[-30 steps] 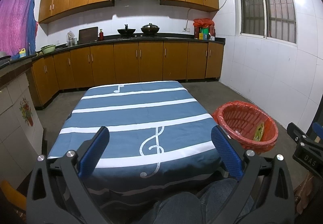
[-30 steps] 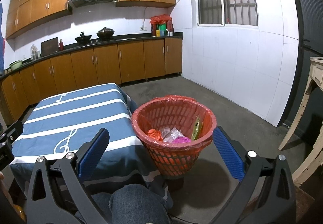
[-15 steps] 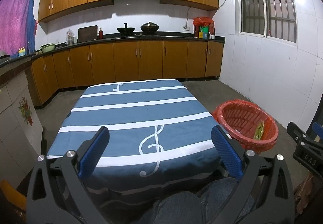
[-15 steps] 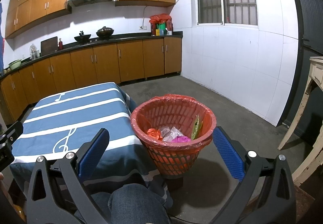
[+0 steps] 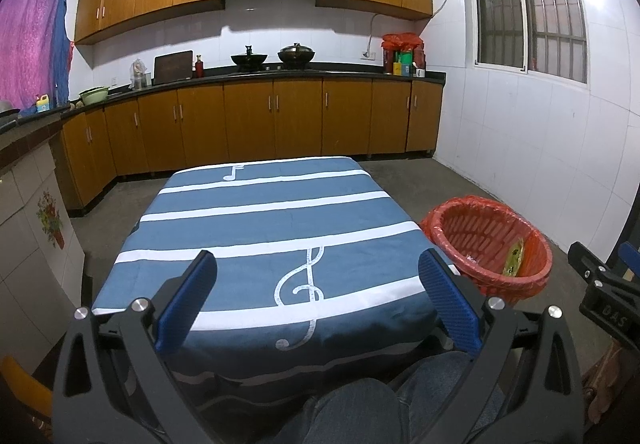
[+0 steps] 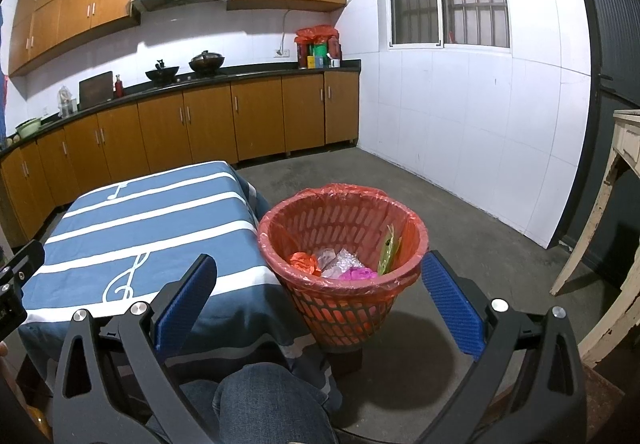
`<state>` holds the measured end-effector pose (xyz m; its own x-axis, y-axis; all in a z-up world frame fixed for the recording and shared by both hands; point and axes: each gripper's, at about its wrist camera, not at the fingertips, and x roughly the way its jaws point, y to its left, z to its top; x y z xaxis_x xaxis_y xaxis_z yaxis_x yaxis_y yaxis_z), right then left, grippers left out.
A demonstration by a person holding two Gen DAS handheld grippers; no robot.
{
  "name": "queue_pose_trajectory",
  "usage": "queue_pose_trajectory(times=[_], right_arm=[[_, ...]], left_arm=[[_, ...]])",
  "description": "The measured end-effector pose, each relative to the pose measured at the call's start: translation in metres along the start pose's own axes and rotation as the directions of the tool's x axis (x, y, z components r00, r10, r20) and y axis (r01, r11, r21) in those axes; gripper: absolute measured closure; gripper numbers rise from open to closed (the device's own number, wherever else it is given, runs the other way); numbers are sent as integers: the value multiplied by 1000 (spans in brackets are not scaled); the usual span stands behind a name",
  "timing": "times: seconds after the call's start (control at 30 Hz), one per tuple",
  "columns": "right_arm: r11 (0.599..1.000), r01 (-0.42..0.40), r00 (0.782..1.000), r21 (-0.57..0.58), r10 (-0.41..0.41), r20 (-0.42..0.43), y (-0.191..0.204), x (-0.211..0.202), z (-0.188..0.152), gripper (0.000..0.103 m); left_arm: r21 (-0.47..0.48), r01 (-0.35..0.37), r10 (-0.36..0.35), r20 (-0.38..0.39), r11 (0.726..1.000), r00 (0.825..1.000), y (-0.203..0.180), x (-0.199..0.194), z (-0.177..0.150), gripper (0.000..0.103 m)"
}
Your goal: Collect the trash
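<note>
A red mesh trash basket (image 6: 340, 228) with a red liner stands on the floor at the table's right side; it also shows in the left wrist view (image 5: 492, 244). Inside lie an orange wad (image 6: 305, 263), clear crumpled wrap (image 6: 340, 262), a pink scrap (image 6: 357, 275) and a green wrapper (image 6: 387, 250). My right gripper (image 6: 318, 292) hangs open just in front of the basket, holding nothing. My left gripper (image 5: 316, 296) is open over the near edge of the blue striped tablecloth (image 5: 264, 228), also with nothing in it. No loose trash shows on the cloth.
Kitchen cabinets and a counter with pots (image 5: 296, 53) line the far wall. A worn cream table leg (image 6: 600, 228) stands at the far right. A person's knee in jeans (image 6: 264, 400) sits below the grippers. Grey concrete floor (image 6: 460, 236) surrounds the basket.
Both views have tilted up slightly, so the table and basket sit a little lower in frame. Both grippers stay open and empty.
</note>
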<state>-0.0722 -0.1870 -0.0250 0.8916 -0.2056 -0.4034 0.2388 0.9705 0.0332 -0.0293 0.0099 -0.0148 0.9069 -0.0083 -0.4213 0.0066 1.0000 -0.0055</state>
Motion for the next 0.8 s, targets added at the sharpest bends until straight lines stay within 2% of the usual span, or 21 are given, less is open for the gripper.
queue_pose_trajectory(times=[0.8], right_arm=[[1000,0,1000,2,0,-7,-3,0,-4,2]], left_arm=[[4,1,-1,-5,1000,1000,-1,0,-1,4]])
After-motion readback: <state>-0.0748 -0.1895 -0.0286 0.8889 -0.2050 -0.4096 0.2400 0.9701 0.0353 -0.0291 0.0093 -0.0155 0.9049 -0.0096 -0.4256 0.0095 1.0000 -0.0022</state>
